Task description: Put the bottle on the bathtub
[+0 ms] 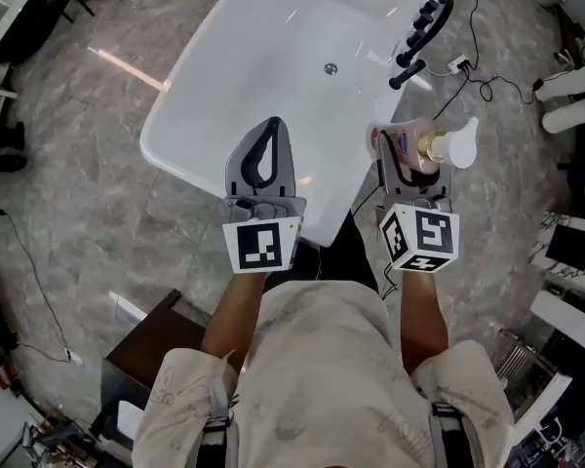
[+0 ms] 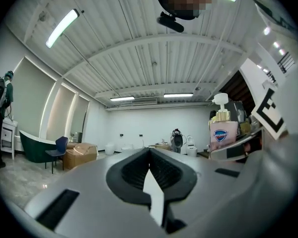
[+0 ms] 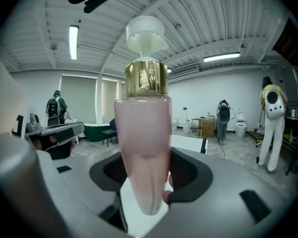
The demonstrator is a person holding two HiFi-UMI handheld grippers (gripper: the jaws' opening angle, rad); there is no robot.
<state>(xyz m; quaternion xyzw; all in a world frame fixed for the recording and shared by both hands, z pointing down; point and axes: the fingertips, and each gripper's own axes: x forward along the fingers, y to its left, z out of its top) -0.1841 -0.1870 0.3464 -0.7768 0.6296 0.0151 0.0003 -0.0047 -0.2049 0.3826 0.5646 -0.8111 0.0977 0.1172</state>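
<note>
The pink bottle [image 1: 404, 135] with a gold collar and white pump is held by my right gripper [image 1: 411, 156], which is shut on its body. In the right gripper view the bottle [image 3: 143, 133] stands upright between the jaws of that gripper [image 3: 146, 195]. It hangs beside the near right corner of the white bathtub [image 1: 190, 130], just off the rim. My left gripper [image 1: 272, 125] is shut with nothing in it, over the tub's near end. In the left gripper view that gripper's [image 2: 149, 152] jaws meet, and the bottle [image 2: 223, 133] shows to the right.
A black faucet with a hand shower [image 1: 424, 29] sits on the tub's right rim. Cables and a power strip [image 1: 458, 64] lie on the marble floor beyond the bottle. A dark wooden box [image 1: 146, 351] stands at lower left, white equipment [image 1: 575, 96] at right.
</note>
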